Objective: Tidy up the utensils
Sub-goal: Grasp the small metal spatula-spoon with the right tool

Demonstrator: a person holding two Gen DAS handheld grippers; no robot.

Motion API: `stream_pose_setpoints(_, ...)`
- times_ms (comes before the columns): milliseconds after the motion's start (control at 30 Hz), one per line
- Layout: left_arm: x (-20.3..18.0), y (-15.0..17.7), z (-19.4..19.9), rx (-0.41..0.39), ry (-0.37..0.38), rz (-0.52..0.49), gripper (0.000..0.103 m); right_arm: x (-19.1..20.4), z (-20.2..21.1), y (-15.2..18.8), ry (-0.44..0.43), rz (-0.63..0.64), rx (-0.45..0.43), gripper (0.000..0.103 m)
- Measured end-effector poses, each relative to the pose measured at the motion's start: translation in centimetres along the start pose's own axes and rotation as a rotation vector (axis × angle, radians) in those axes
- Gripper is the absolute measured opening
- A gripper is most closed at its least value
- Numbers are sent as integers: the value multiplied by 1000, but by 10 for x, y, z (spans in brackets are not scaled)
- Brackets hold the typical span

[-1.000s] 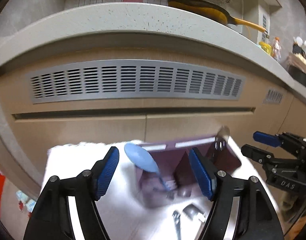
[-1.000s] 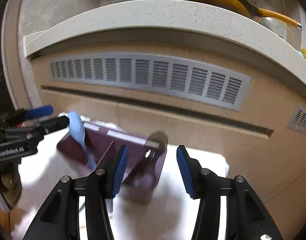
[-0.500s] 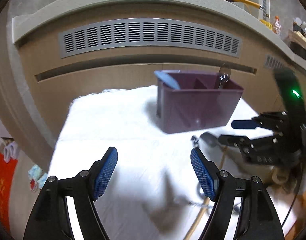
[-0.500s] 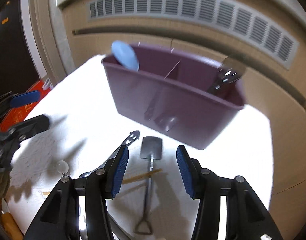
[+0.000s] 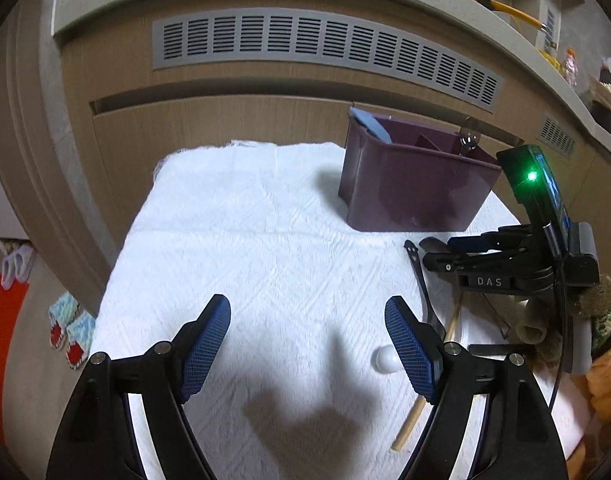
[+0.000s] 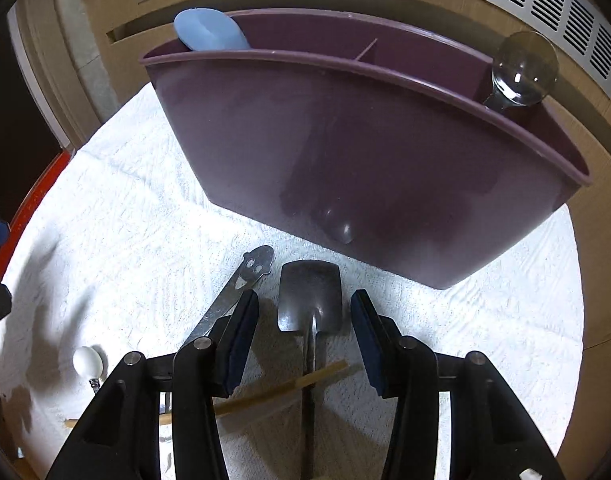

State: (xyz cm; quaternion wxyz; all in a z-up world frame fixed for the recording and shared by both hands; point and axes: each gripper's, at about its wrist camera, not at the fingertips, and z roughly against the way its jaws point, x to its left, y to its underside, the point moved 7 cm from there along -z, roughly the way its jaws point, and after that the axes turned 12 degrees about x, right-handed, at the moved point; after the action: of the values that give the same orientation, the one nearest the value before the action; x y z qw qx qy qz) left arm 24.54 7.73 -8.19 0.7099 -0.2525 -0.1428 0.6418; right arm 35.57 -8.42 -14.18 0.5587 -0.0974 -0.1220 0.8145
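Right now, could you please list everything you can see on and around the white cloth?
Caddy: one, purple, divided, far side of cloth.
Blue spoon: one, in caddy's left compartment.
Clear spoon: one, in caddy's right compartment.
Shovel spoon: one, steel, flat before caddy.
Slotted metal utensil: one, steel, left of the shovel spoon.
Wooden stick: one, tan, across the shovel spoon's handle.
White-tipped utensil: one, cloth's left.
Cloth: one, white.
Left gripper: open, empty.
Right gripper: closing, straddling the shovel spoon.
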Motion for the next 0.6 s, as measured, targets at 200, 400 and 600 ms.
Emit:
stream_pose_setpoints(200, -11, 7, -1, 31, 2, -21, 80, 2, 16, 14, 7, 50, -23, 30)
stream_pose_setpoints(400, -26, 13, 5, 54, -7, -51, 80, -12, 69, 37, -48, -13, -141, 29)
stream_pose_setpoints(600, -43, 26, 0, 127, 55, -9, 80, -24, 136, 58, -11, -28, -307, 30)
